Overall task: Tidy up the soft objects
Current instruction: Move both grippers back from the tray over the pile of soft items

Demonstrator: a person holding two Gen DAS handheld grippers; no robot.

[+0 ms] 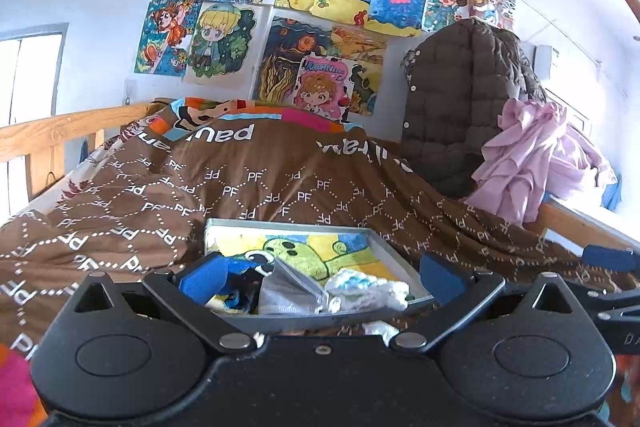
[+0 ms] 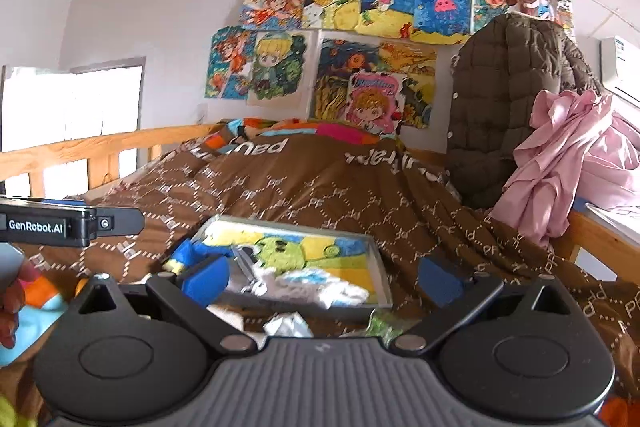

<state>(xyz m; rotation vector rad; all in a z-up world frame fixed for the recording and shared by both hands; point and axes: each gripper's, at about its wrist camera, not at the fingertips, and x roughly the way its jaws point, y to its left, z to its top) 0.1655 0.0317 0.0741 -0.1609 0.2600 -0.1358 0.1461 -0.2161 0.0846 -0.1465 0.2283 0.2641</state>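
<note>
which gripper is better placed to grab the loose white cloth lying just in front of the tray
Right, probably. The white cloth lies centred between the open right gripper; the left gripper hangs over the tray.

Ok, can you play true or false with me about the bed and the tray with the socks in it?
1. The tray sits on a brown blanket. True.
2. The left gripper is squeezing a sock. False: its jaws are open, holding nothing.
3. A pink cloth hangs at the right of the bed. True.
4. The wall has no pictures. False: many colourful drawings are stuck on it.
5. The right gripper is open. True.
</note>
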